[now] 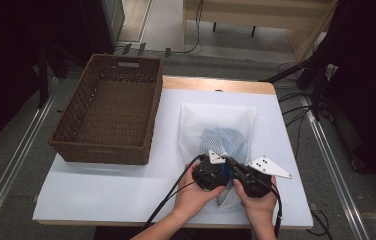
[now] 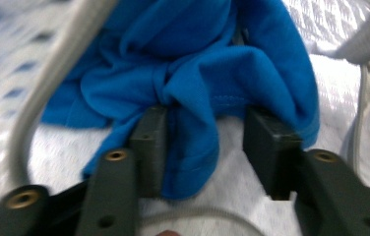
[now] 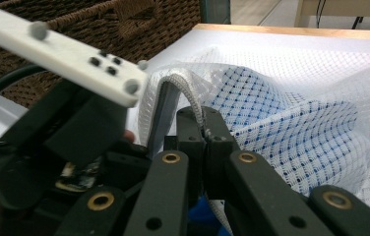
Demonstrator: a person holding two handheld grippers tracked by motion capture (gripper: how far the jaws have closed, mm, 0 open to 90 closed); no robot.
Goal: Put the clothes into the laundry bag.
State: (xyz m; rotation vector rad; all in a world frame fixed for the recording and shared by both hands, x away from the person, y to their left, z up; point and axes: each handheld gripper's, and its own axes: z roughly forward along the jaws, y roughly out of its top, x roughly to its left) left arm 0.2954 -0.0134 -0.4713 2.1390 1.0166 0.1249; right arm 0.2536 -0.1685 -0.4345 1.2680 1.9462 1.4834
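Note:
A white mesh laundry bag [image 1: 216, 122] lies flat on the table with its opening toward me and a blue cloth [image 2: 188, 59] showing through it. My left gripper [image 1: 228, 175] reaches into that opening. In the left gripper view its jaws [image 2: 207, 123] are closed on a bunched fold of the blue cloth, with mesh [image 2: 330, 73] on both sides. Just to its right, my right gripper [image 1: 237, 168] is shut on the bag's corded rim [image 3: 183, 88] and lifts it off the table. The mesh bag [image 3: 291, 113] rises in a fold beyond the right gripper [image 3: 203, 123].
A brown wicker basket [image 1: 101, 150] stands at the table's left half and holds nothing; its wall [image 3: 163, 19] is in the right gripper view too. The white tabletop [image 1: 126, 190] lies bare in front of it. Cables trail from both grippers toward me.

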